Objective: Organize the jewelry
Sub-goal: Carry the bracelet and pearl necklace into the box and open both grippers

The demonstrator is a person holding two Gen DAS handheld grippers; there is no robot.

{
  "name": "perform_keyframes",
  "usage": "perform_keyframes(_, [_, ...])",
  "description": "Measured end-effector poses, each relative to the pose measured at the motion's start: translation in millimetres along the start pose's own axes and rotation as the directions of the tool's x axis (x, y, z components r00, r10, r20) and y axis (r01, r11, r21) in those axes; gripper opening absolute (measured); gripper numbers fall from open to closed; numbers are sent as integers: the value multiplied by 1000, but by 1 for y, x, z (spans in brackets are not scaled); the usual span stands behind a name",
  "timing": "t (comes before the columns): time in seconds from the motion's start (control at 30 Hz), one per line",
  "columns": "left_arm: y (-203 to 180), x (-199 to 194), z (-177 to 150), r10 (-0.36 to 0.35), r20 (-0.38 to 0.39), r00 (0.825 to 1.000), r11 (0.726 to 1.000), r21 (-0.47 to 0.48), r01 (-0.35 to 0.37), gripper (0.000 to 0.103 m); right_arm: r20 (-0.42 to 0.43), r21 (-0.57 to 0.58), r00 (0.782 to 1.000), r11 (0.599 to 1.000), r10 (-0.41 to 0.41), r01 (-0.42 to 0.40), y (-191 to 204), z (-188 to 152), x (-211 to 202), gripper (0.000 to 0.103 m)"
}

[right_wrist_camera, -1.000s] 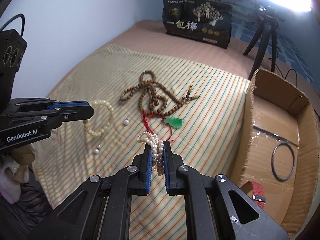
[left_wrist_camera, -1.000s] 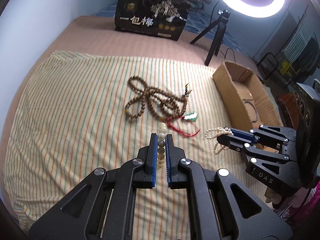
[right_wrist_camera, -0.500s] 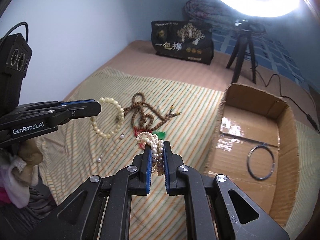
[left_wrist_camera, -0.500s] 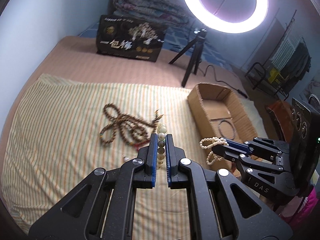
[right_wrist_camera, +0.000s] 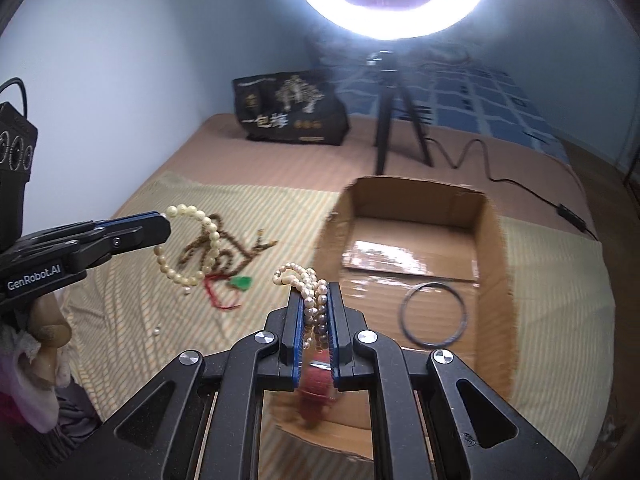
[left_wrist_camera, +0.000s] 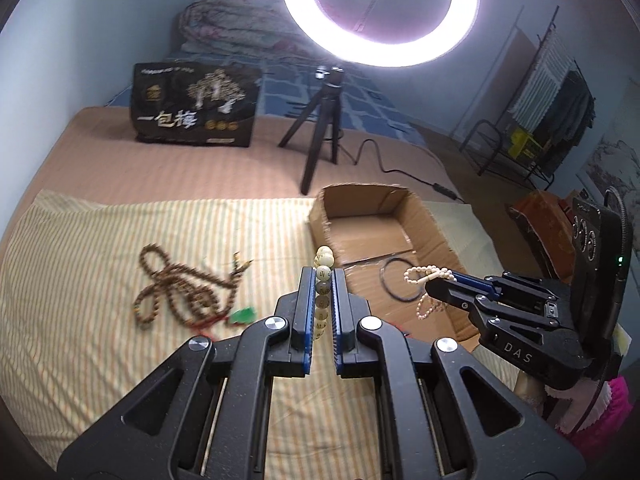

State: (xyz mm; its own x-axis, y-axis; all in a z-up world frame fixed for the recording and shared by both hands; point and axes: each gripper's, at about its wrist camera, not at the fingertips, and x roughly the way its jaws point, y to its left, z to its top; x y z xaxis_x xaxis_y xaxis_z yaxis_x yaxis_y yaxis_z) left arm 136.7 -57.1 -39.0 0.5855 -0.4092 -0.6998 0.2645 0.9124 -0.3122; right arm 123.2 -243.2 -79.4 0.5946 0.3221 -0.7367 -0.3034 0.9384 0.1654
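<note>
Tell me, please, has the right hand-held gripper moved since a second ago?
Yes. The right hand-held gripper, shut on the pearl strand, went from over the striped cloth toward the cardboard box.

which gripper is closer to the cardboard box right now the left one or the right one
Right. The right gripper, shut on the pearl strand, hangs over the near edge of the cardboard box. The left gripper, shut on the cream bead bracelet, is off to the box's left above the striped cloth.
</note>
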Motion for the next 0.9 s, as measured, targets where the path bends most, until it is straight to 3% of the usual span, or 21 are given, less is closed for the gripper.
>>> perform_keyframes(0.37, [-43,31,19,-54,6,999,998,30,54,5,-8,62,998,996,-57,58,-36,-12,-10,9])
perform_keyframes(0.9, [-70,101,18,-33,-72,997,998,54,37,5,-77,116,994,989,-81,89,-72,-29,3,9])
